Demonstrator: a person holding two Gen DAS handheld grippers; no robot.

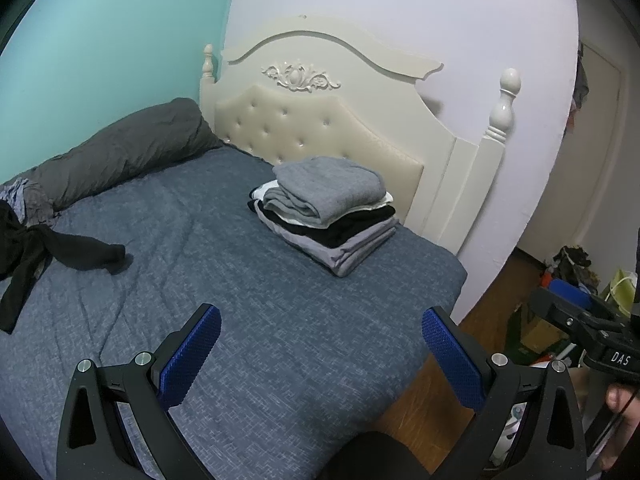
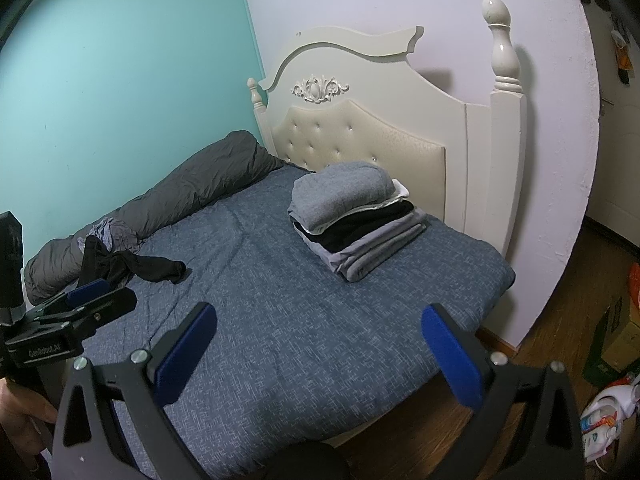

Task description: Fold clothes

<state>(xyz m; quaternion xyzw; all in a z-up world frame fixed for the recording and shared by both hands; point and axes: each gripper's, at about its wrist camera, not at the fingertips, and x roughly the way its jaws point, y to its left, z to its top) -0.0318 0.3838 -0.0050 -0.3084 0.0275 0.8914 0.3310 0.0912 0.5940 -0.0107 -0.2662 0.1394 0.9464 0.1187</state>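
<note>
Blue-grey woven fabric covers the bed (image 1: pixel 248 320), and both grippers hang above its near end with nothing between their fingers. The left gripper (image 1: pixel 320 344) has its blue-padded fingers spread wide apart over the cover; the right gripper (image 2: pixel 318 344) stands likewise spread and empty. In the right wrist view the left gripper shows from the side at the far left, with a hand (image 2: pixel 20 420) on its handle, though the fisheye edge makes that part hard to read.

Near the cream headboard (image 1: pixel 320 120), on the right side of the bed, sits a stack of folded clothes (image 1: pixel 326 216): a grey knit piece on top, then white, black and pale grey layers below, edges roughly in line. The stack lies just short of the padded panel of the headboard.

Well apart from it, on the left side of the bed, a black garment (image 1: pixel 48 256) lies crumpled and unfolded, one sleeve stretched out toward the middle. Behind it a dark grey rolled quilt (image 1: pixel 128 152) runs along the turquoise wall (image 1: pixel 100 40). A small bluish bundle of cloth (image 2: pixel 110 232) rests against the quilt, beside the black garment.

Wooden floor (image 2: pixel 560 320) shows to the right of the bed, with boxes and bags (image 2: pixel 616 340) on it.
</note>
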